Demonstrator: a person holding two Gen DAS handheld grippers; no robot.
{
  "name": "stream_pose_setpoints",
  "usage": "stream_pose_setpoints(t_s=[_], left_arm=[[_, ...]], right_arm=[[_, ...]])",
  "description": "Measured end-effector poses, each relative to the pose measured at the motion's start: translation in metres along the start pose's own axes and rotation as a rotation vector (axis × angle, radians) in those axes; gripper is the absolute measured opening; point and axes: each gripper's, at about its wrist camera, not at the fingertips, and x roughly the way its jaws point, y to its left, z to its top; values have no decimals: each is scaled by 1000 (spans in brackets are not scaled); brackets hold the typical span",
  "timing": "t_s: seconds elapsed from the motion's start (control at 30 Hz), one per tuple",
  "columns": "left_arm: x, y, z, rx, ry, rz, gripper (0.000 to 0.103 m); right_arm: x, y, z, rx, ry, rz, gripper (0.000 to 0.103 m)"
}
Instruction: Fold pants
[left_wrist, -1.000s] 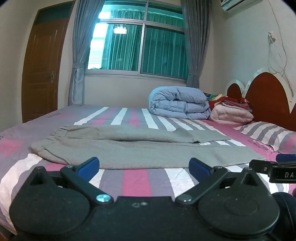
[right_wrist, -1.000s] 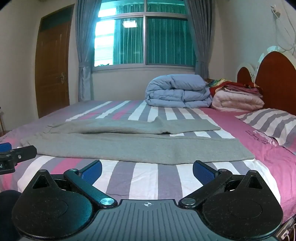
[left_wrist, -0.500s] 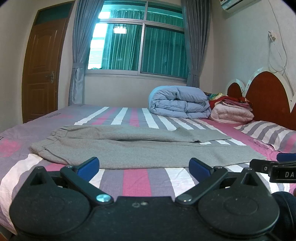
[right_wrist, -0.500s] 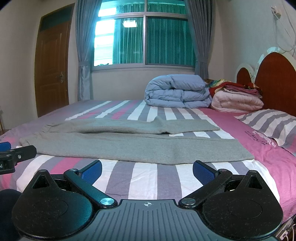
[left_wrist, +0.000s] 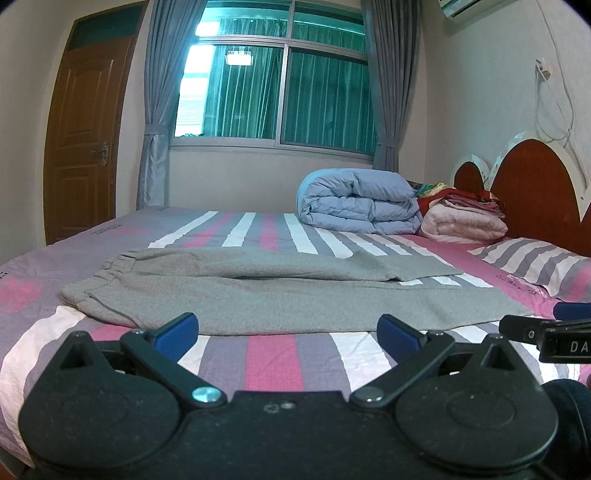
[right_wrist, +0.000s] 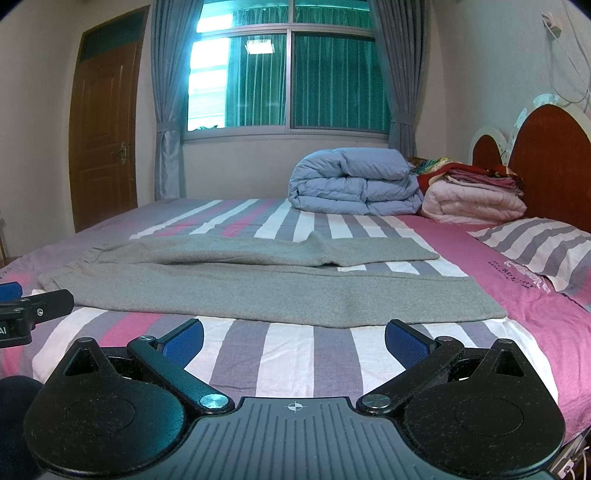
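Grey pants (left_wrist: 280, 295) lie spread flat across the striped bed (left_wrist: 273, 354), waistband at the left, the two legs running to the right. They also show in the right wrist view (right_wrist: 266, 288). My left gripper (left_wrist: 288, 332) is open and empty, just short of the near edge of the pants. My right gripper (right_wrist: 293, 338) is open and empty, also short of the near leg. The right gripper's tip shows at the right edge of the left wrist view (left_wrist: 546, 332); the left one shows at the left edge of the right wrist view (right_wrist: 33, 306).
A folded blue duvet (left_wrist: 358, 201) and a stack of folded blankets (left_wrist: 461, 218) sit at the far side by the wooden headboard (left_wrist: 532, 192). A striped pillow (left_wrist: 535, 266) lies at the right. A door (left_wrist: 85, 147) and a curtained window (left_wrist: 280, 85) stand behind.
Both grippers have shifted very slightly; the view has barely moved. The pants lie as before and both grippers stay open.
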Motion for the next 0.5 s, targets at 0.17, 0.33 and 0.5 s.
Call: stream_pose_setpoints(t_s=[0.17, 0.33, 0.5], left_arm=[[0, 0, 0, 1, 2, 0, 97], [0, 0, -1, 4, 1, 0, 97], [1, 0, -1, 2, 4, -1, 97]], right_arm=[[0, 0, 0, 0, 0, -1, 103], [0, 0, 0, 0, 0, 0, 103], [1, 1, 0, 0, 0, -1, 103]])
